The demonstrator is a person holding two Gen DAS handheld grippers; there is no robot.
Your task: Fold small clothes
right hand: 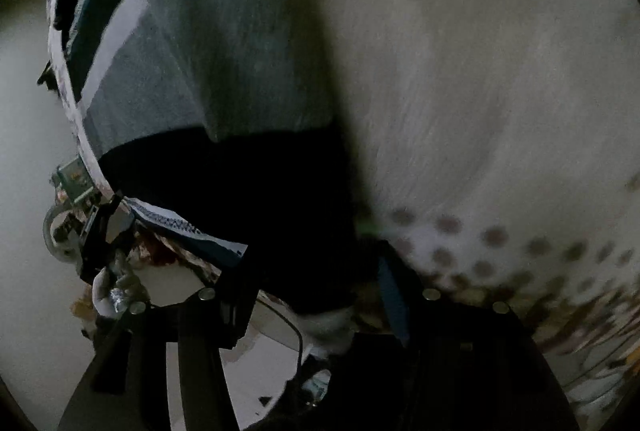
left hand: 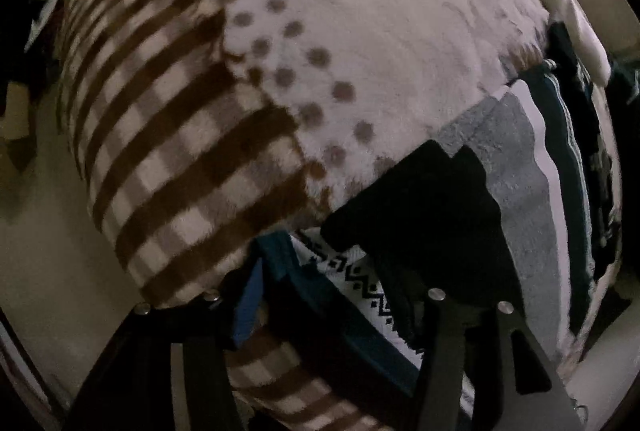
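A small garment lies on a fleece blanket (left hand: pixel 360 43). It has a black part (left hand: pixel 424 215), a grey-blue part (left hand: pixel 508 151), a white stripe and a teal band with a black-and-white zigzag trim (left hand: pixel 360 271). My left gripper (left hand: pixel 332 295) has its jaws around the garment's teal and patterned edge. In the right wrist view the same garment shows with its black part (right hand: pixel 260 199) and grey part (right hand: pixel 224 51). My right gripper (right hand: pixel 316 295) has black cloth between its fingers. How tightly either gripper closes is hidden by cloth.
The blanket has brown checks (left hand: pixel 192 167) at the left and grey dots (left hand: pixel 316 55) across the middle. A white object (left hand: pixel 576 27) lies at the far right edge. The other gripper's body (right hand: pixel 88 231) shows at the left of the right wrist view. Pale floor (left hand: pixel 40 231) surrounds the blanket.
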